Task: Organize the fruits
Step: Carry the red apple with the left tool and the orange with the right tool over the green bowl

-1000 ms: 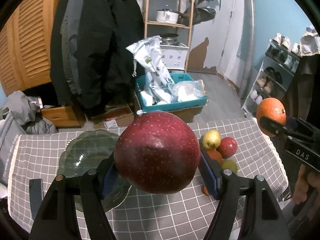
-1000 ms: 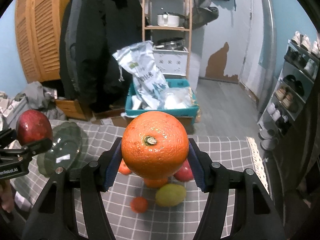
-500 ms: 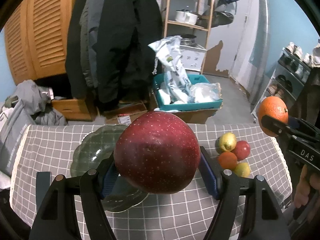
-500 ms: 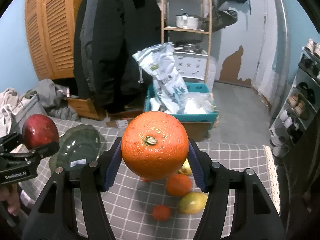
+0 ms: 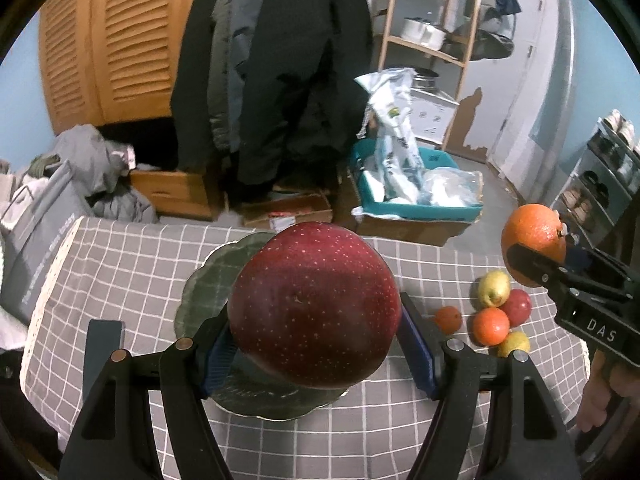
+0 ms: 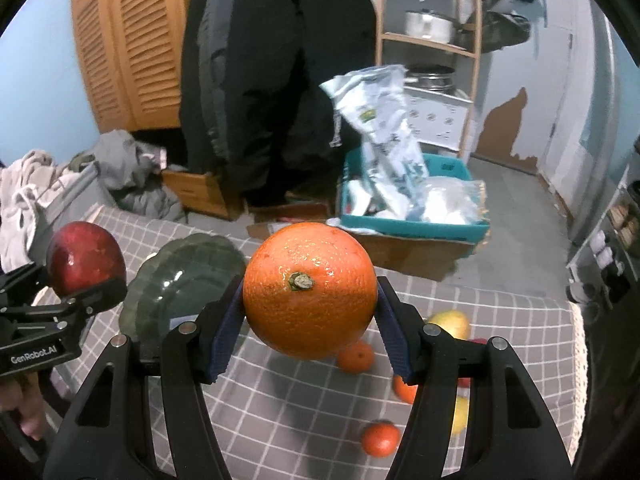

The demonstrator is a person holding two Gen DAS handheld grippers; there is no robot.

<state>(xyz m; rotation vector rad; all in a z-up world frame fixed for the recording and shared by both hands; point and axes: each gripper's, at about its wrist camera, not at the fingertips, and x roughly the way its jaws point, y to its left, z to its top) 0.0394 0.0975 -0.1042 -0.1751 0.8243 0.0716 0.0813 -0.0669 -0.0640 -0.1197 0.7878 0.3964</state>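
Note:
My left gripper (image 5: 316, 340) is shut on a big dark red apple (image 5: 314, 304), held above a green glass plate (image 5: 200, 300) on the checked tablecloth (image 5: 120, 272). The right gripper (image 6: 310, 320) is shut on a large orange (image 6: 310, 294), carried over the cloth to the right of the plate (image 6: 180, 280). Each view shows the other gripper: the orange (image 5: 534, 240) at the right, the apple (image 6: 84, 258) at the left. Several small fruits lie loose on the cloth, among them a yellow-green one (image 5: 494, 288), a red one (image 5: 518, 307) and small oranges (image 5: 490, 325).
Beyond the table's far edge stand a teal crate (image 5: 416, 208) with plastic bags, cardboard boxes, hanging dark coats (image 5: 280, 80), a wooden shelf with pots (image 5: 424, 36) and a shoe rack (image 5: 600, 184). A grey bag (image 5: 44, 240) sits at the table's left end. A hand (image 5: 604, 396) holds the right gripper.
Both grippers have moved left across the table with their fruits. The apple now hangs over the plate, and the loose fruits have slid to the right in both views.

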